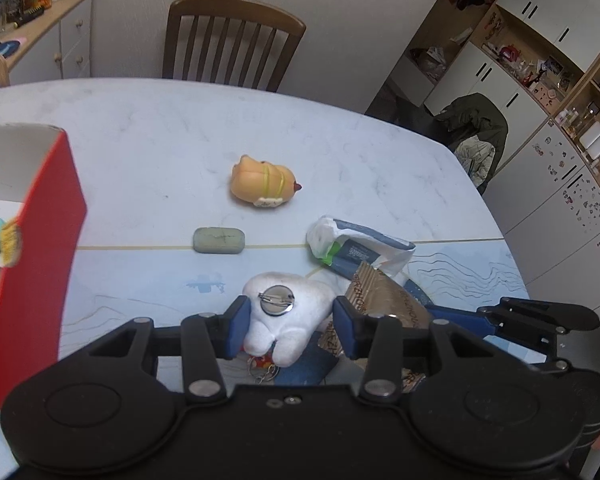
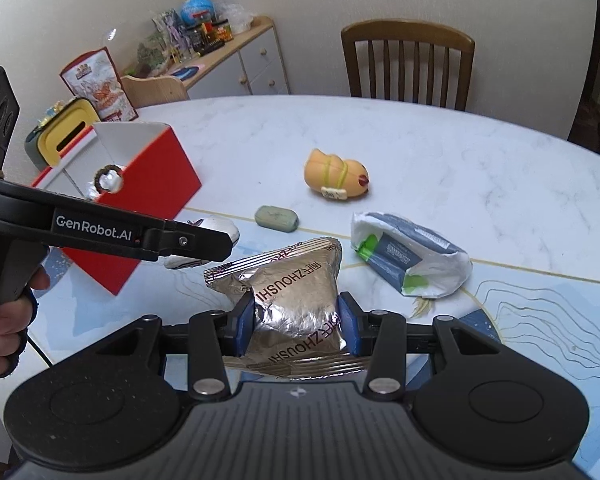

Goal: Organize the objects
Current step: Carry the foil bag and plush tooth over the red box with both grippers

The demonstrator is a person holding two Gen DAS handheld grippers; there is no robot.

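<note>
Task approx. midway: L gripper [image 1: 288,326] clamped on white plush tooth [image 1: 288,320], R gripper [image 2: 298,326] pinched on foil snack bag [image 2: 296,296], both held above table [image 1: 140,140] near red box [image 2: 156,184] w/ items inside; duck toy [image 1: 262,184], soap bar [image 1: 219,241], tissue pack [image 2: 412,260] left unsorted.

Soft, even room light, a touch dim, nothing harsh. Faint shadows sit close under things on the table [image 1: 148,148]. The foil packet [image 2: 296,300] throws small glints. Fisheye bends the cupboards [image 1: 548,80] and table edge hard; corners go dark. The red box [image 1: 36,264] smears with blur up close.
</note>
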